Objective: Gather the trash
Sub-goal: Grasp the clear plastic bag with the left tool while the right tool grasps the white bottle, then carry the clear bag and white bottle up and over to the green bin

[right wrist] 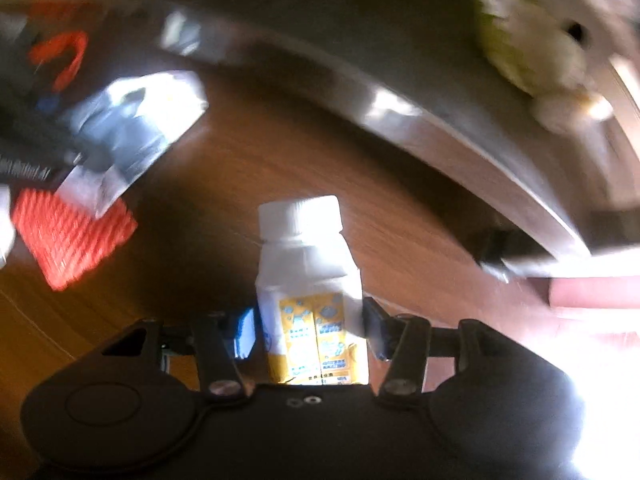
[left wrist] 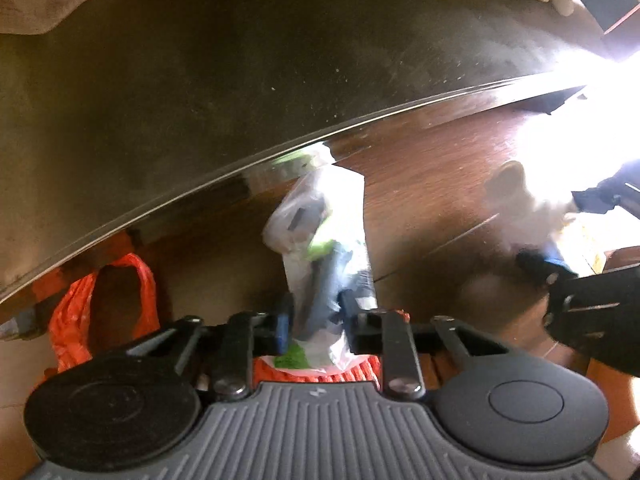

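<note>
Your left hand-held gripper points down & is clamped on a crumpled clear plastic wrapper w/ green & dark print; its pads pinch the wrapper's lower part, w/ the rest stretching out ahead over the brown wooden floor. Right under the wrapper's near end lies an orange knitted piece, touching it. An orange plastic bag lies on the floor to the left, near the curved metal edge of the table, well apart from the wrapper. Your right hand-held gripper points down too, jaws partway apart w/ a small white bottle w/ white cap & yellow label between them; both pads sit against its sides, so it reads as clamped on the bottle, tho the view is blurred. In the right wrist view the wrapper & orange knitted piece show up at far left, w/ the left hand-held gripper's dark body beside them. A pale plush toy sits at upper right, blurred; can't tell what it rests on.
</note>
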`<action>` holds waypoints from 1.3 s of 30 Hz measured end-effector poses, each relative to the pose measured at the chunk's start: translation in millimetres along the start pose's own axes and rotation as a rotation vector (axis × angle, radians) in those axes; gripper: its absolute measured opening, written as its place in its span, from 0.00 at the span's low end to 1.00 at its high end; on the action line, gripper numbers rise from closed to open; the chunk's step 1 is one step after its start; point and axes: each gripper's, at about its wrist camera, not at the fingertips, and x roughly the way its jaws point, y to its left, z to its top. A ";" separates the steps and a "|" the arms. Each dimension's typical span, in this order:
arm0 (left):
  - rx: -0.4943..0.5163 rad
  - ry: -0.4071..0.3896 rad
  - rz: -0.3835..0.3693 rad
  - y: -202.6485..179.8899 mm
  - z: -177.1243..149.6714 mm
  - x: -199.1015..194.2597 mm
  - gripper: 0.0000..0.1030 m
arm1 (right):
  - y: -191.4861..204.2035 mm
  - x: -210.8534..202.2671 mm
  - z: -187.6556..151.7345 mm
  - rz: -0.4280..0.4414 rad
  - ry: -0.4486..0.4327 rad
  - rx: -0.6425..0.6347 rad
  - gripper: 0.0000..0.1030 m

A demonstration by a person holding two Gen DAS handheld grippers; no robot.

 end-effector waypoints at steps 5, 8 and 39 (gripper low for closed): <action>-0.034 -0.001 -0.030 -3.1 -11.4 -32.1 0.09 | -15.7 -59.3 -8.5 0.012 -0.001 0.097 0.49; -0.046 -0.013 -0.049 -5.9 -21.9 -58.5 0.09 | -18.6 -102.8 -16.9 0.008 -0.020 0.099 0.49; 0.115 -0.585 -0.096 -130.3 -122.7 -511.9 0.09 | -32.0 -579.0 -165.2 -0.124 -0.684 0.270 0.49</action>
